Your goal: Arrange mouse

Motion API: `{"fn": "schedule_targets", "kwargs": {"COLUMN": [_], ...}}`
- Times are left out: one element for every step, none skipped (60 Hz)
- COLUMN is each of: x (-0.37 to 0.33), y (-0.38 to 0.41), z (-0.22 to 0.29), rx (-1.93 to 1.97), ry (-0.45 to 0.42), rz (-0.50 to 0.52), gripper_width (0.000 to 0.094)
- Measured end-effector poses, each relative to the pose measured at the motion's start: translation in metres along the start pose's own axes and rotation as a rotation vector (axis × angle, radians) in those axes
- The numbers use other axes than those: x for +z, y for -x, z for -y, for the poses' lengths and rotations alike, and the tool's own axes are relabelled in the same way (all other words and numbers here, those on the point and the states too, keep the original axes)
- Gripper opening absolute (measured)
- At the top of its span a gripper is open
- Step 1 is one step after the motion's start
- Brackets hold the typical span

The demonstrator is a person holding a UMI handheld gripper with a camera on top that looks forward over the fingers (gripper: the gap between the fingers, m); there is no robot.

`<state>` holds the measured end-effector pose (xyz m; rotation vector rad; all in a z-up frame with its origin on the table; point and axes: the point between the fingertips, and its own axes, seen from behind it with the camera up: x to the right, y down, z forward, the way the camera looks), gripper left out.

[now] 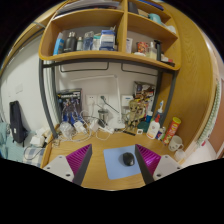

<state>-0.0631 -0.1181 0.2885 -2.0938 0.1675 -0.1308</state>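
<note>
In the gripper view, I had the hand-held gripper [112, 163] hovering over the wooden tabletop [112, 180], its two fingers spread well apart, the magenta pads [76, 158] showing on their inner faces and nothing clamped between them. The mouse [128, 158], dark and small, sat on a pale blue mouse mat [121, 162]; it lay between the fingers, toward the one at my four o'clock, with clear gaps on both sides and no contact that I could see.

As I judged it, the mouse already rested on its mat, so either the arranging was all but done or the grasp had not yet begun; I could not tell which from this single view. If anything was left, it would be closing on the mouse and squaring it up on the mat.

Counting: one mouse, one mat, two fingers. At twelve o'clock, beyond the mat, a wooden shelf unit [110, 58] with two tiers carried boxes and bottles too small for me to number. At two o'clock stood one orange-capped bottle [172, 128] among other clutter along the wall.
</note>
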Motion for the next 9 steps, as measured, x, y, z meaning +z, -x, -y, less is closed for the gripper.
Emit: {"fn": "schedule_targets", "kwargs": {"x": [-0.001, -0.002, -0.003, -0.004, -0.004, -0.005, -0.005, -0.006, -0.006], "y": [0.000, 0.000, 0.000, 0.000, 0.000, 0.000, -0.001, -0.001, -0.001], "z": [-0.001, -0.002, -0.003, -0.005, -0.007, -0.008, -0.009, -0.011, -0.012], "rx": [0.002, 0.003, 0.004, 0.005, 0.005, 0.005, 0.005, 0.006, 0.005], "ry": [0.000, 0.001, 0.004, 0.006, 0.006, 0.008, 0.008, 0.009, 0.010], "rz": [-0.001, -0.002, -0.003, -0.005, -0.008, -0.010, -0.012, -0.013, -0.014], "gripper_width": [0.0869, 0.0868, 0.0867, 0.0868, 0.0868, 0.0868, 0.0866, 0.0868, 0.0867]}}
